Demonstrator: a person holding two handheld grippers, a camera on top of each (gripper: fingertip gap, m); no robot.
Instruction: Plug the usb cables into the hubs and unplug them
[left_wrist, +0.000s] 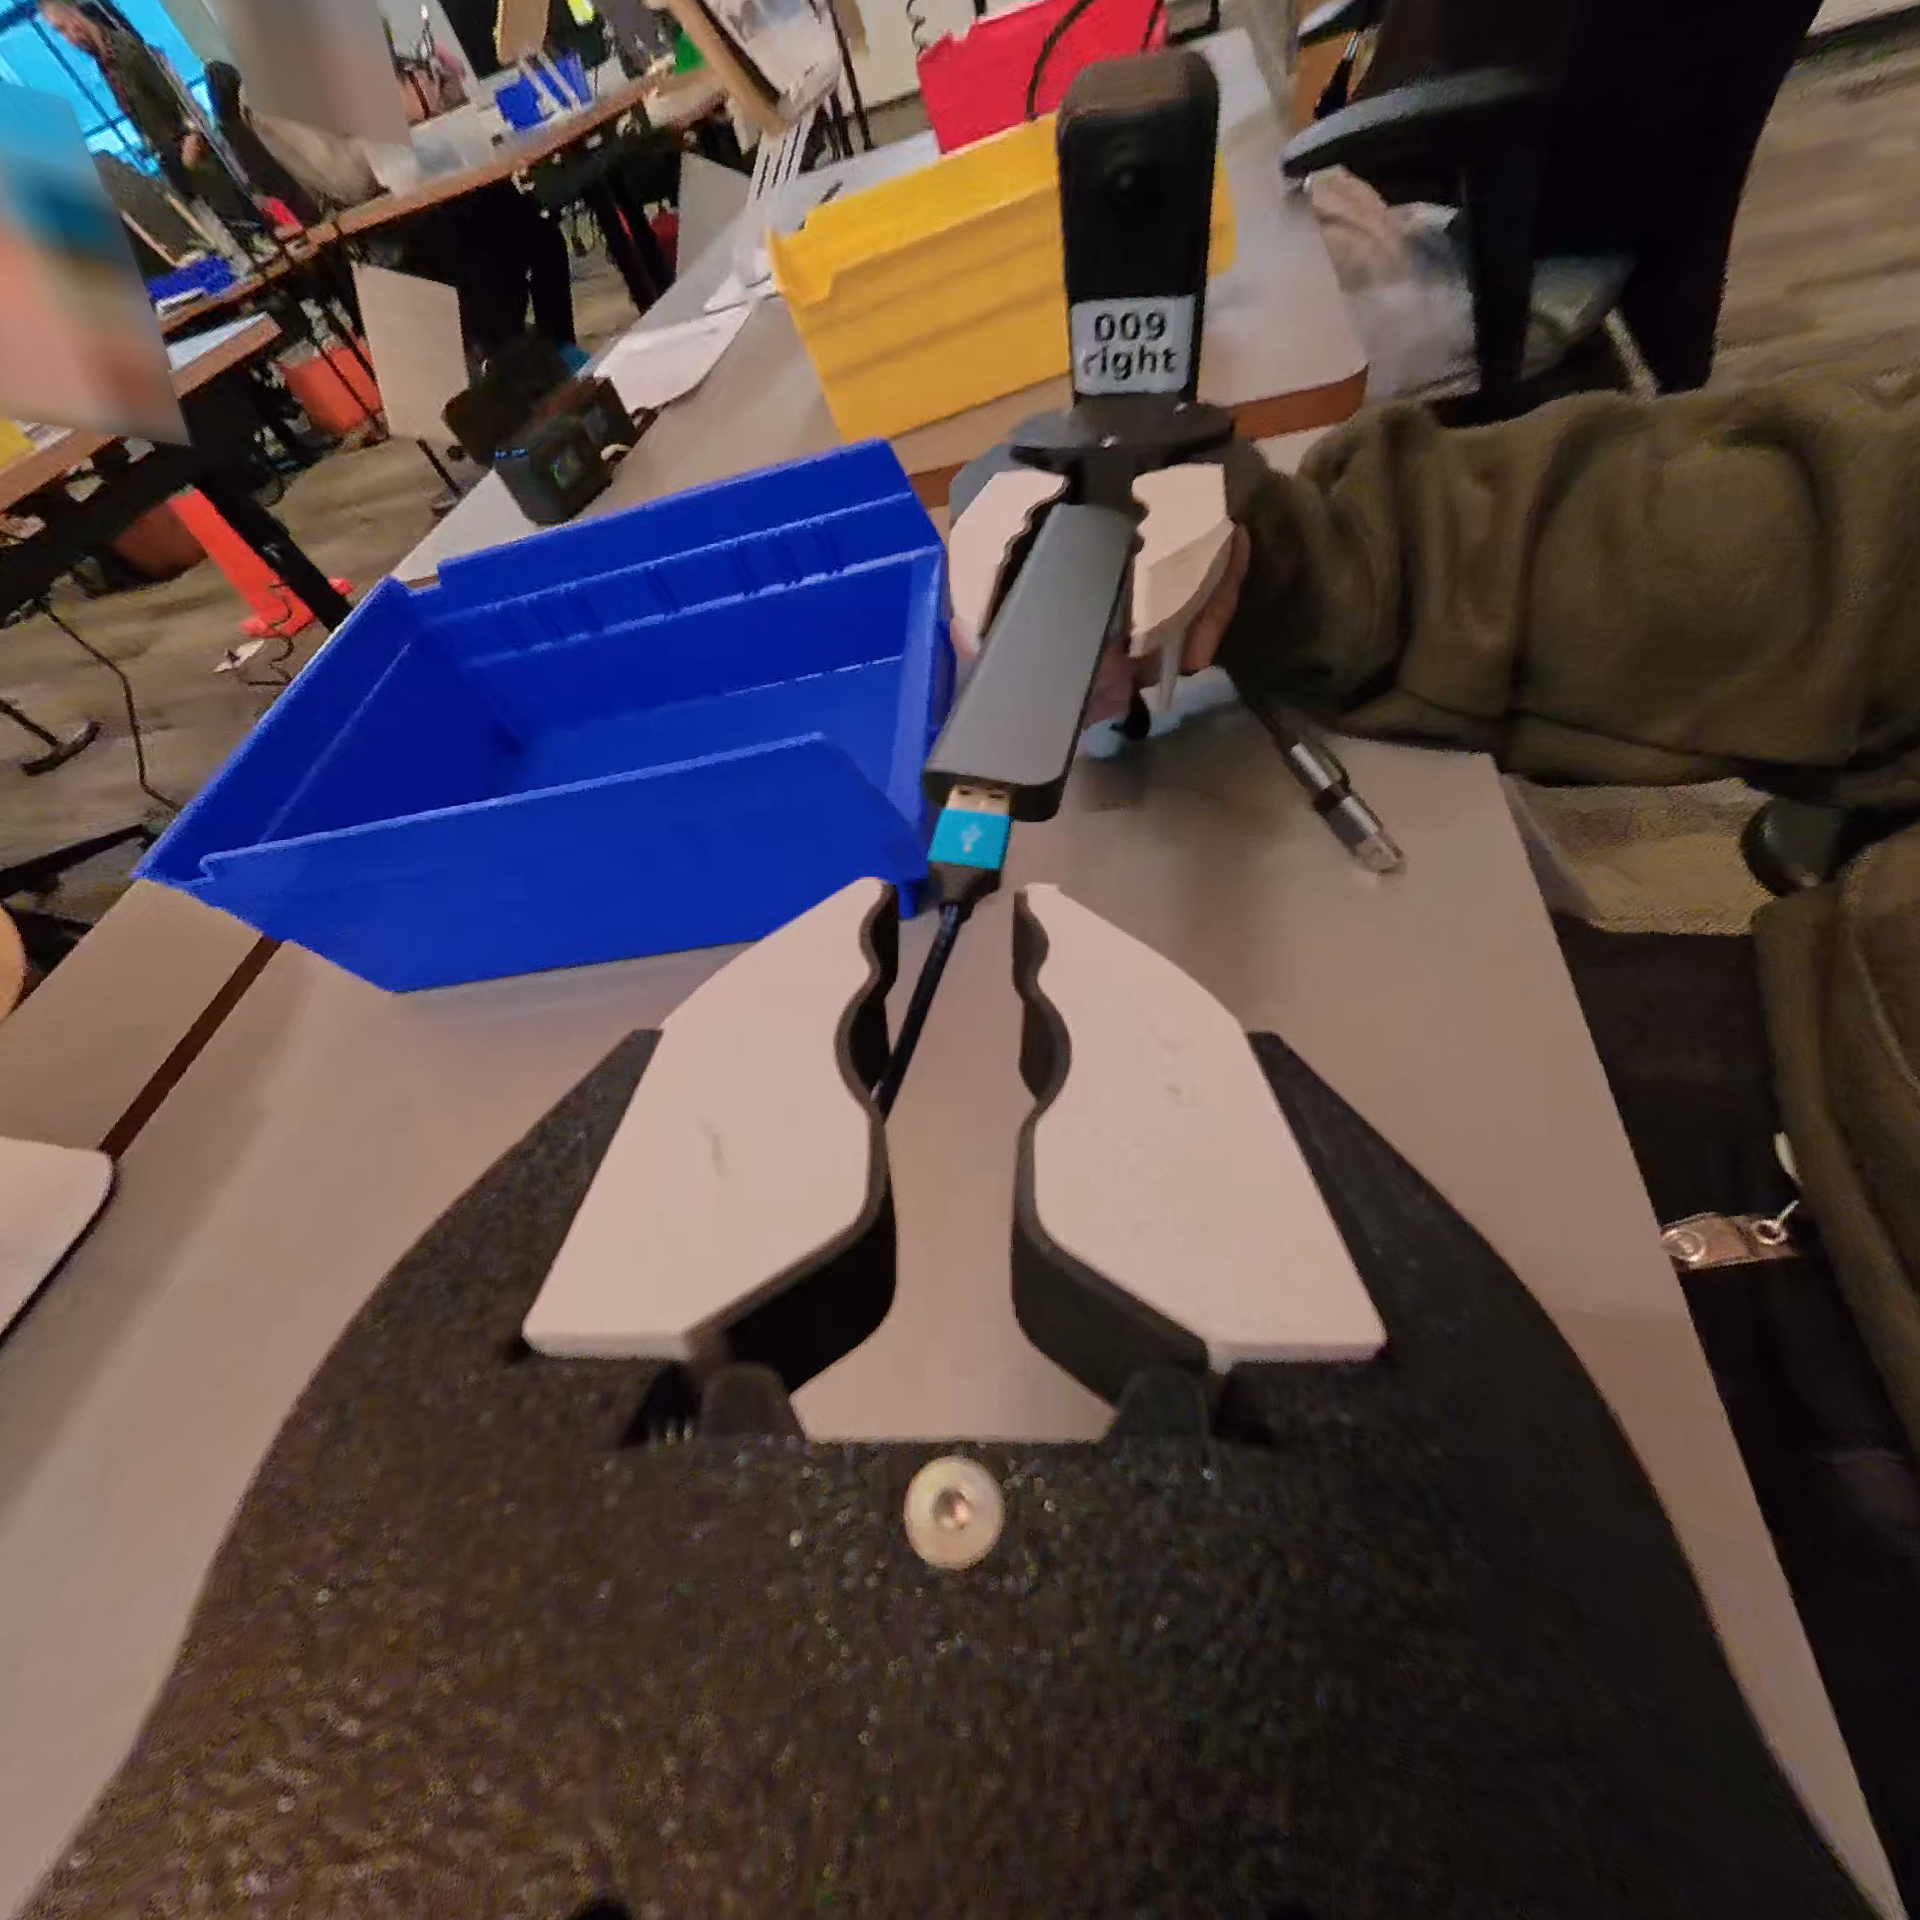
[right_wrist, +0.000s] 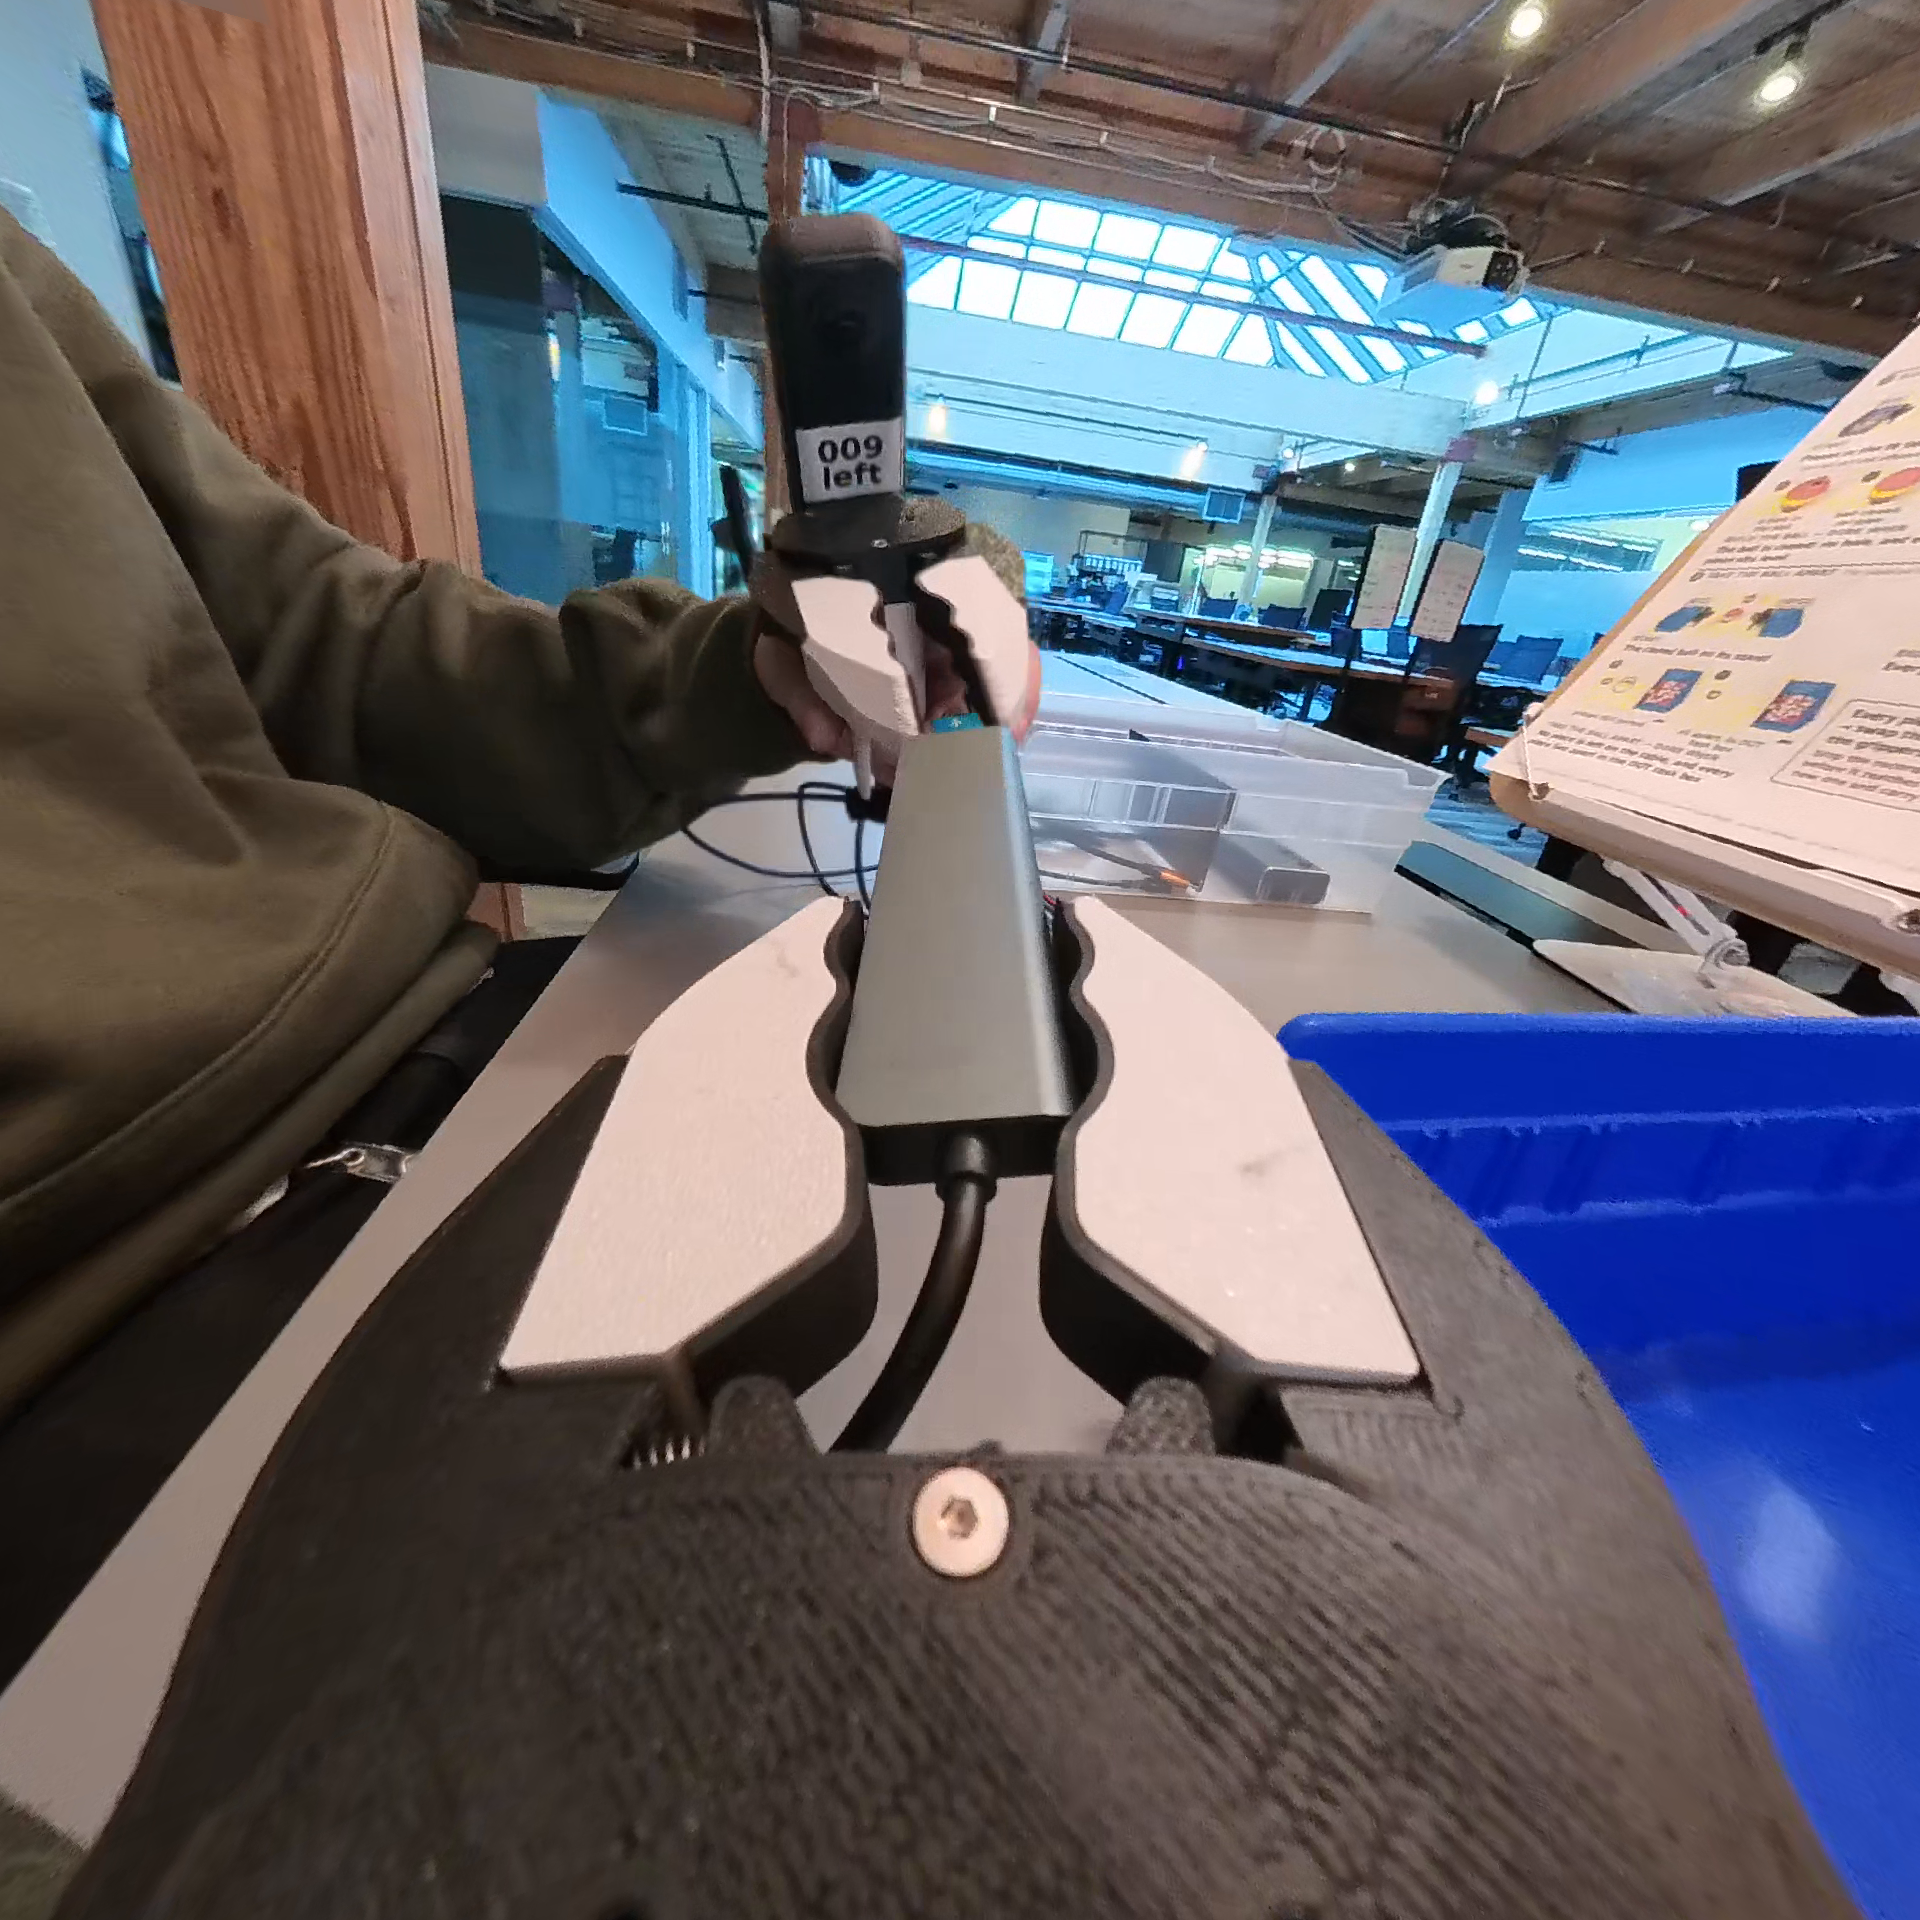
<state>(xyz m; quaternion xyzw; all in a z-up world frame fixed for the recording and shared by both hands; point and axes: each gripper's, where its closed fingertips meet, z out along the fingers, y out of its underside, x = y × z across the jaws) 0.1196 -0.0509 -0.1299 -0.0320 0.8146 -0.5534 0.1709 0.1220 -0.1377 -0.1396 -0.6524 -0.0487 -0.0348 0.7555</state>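
My right gripper (right_wrist: 961, 920) is shut on a long dark grey USB hub (right_wrist: 956, 935) and holds it above the grey table, pointing at my left gripper. In the left wrist view the hub (left_wrist: 1023, 665) has a teal USB plug (left_wrist: 969, 836) in its end port, with some of the metal shell still showing. The plug's black cable (left_wrist: 914, 1018) runs back between the fingers of my left gripper (left_wrist: 956, 904), which is open just behind the plug and not clamping it. The hub's own cable (right_wrist: 935, 1278) hangs back through the right gripper's jaws, and its connector (left_wrist: 1351, 821) lies on the table.
A blue bin (left_wrist: 582, 727) stands just left of the hub, and it is at the right in the right wrist view (right_wrist: 1662, 1195). A yellow bin (left_wrist: 935, 281) stands farther back. A clear plastic bin (right_wrist: 1195, 790) and a tilted instruction board (right_wrist: 1714, 623) lie beyond. A person's olive sleeve (left_wrist: 1558, 582) reaches in.
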